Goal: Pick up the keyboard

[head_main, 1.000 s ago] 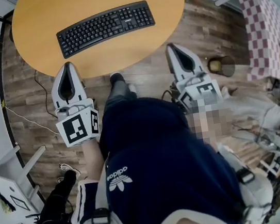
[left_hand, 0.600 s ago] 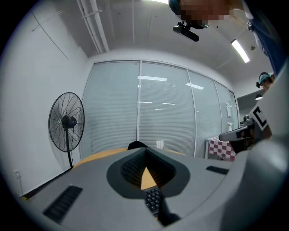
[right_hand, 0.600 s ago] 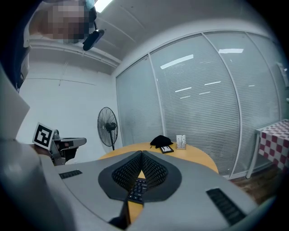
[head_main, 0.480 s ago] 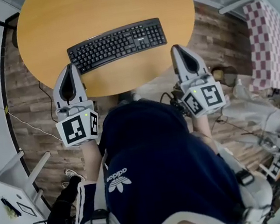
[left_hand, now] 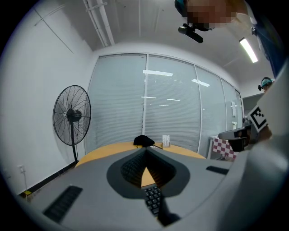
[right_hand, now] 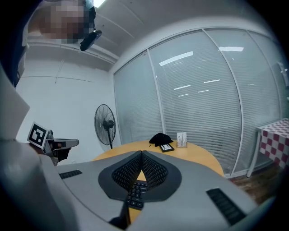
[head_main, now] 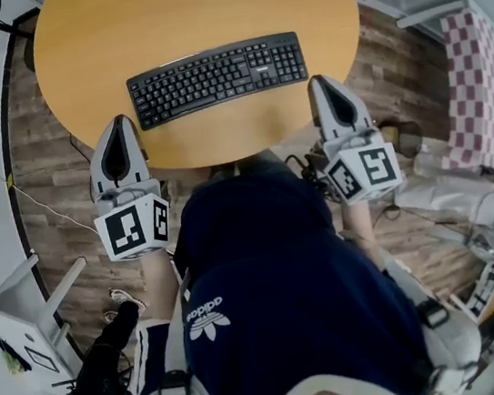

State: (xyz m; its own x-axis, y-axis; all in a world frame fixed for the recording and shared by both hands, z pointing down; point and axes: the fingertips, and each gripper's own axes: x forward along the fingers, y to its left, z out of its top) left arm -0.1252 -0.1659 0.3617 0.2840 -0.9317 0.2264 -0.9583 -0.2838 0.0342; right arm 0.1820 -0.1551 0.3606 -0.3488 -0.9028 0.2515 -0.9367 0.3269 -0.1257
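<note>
While the left gripper waits at the near edge of the round table, its jaws are shut tight with nothing in them. Next, the black keyboard lies flat on the table. Just beside its right end, the right gripper is shut and empty too.

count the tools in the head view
2. The left tool sits by the table's near edge, near the keyboard's left end; the right tool near its right end. None seems hidden.
</note>
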